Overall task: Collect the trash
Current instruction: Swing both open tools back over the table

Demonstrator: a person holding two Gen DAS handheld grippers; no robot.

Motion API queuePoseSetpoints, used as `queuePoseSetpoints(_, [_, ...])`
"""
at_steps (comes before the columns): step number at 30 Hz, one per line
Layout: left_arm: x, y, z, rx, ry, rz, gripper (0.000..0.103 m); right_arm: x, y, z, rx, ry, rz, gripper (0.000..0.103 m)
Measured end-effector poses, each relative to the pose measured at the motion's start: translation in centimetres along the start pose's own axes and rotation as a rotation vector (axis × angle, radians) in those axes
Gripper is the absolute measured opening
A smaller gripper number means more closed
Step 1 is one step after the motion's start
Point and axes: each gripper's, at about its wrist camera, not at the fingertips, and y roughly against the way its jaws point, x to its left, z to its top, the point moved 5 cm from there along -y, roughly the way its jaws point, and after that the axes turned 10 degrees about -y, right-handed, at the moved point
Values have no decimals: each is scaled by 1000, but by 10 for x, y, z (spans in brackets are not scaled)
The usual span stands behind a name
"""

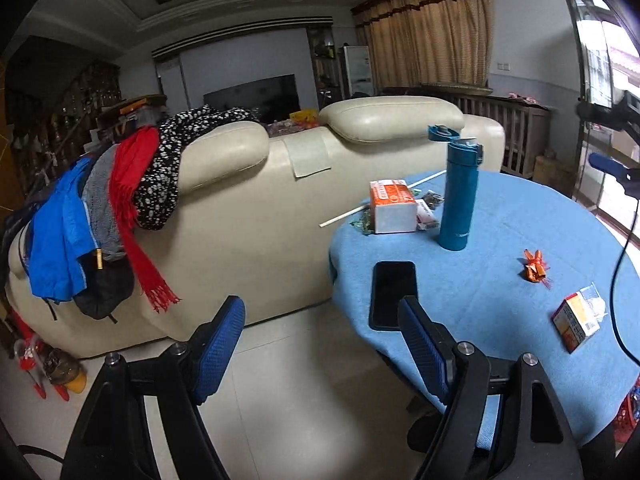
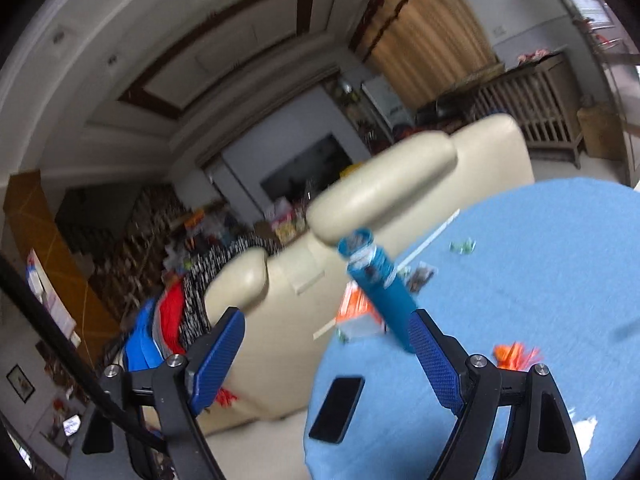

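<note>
Left wrist view: my left gripper point(image 1: 322, 320) is wide apart, holding nothing. An orange wrapper point(image 1: 535, 267) lies on the desk point(image 1: 520, 216), light and crinkly; I'd pinch its middle.

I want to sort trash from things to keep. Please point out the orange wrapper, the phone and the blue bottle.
orange wrapper point(image 1: 535, 266), left wrist view, on its crumpled middle.
phone point(image 1: 393, 294), left wrist view, on the dark screen.
blue bottle point(image 1: 459, 200), left wrist view, on the middle of its body.
</note>
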Motion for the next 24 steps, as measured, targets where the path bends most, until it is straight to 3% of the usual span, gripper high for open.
queuePoseSetpoints(4, [-14,-10,3,-2,-29,-28,80,1,4,2,-22,14,-22,86])
queuePoseSetpoints(13, [-62,0,15,-33,-114,-89,80,-55,41,26,-74,-77,-96,86])
queuePoseSetpoints(18, [-96,-9,17,6,-114,-197,80,-80,74,26,-99,-68,-152,86])
queuePoseSetpoints(24, [-161,-20,20,29,-170,-340,80,-143,136,14,-88,-106,-300,86])
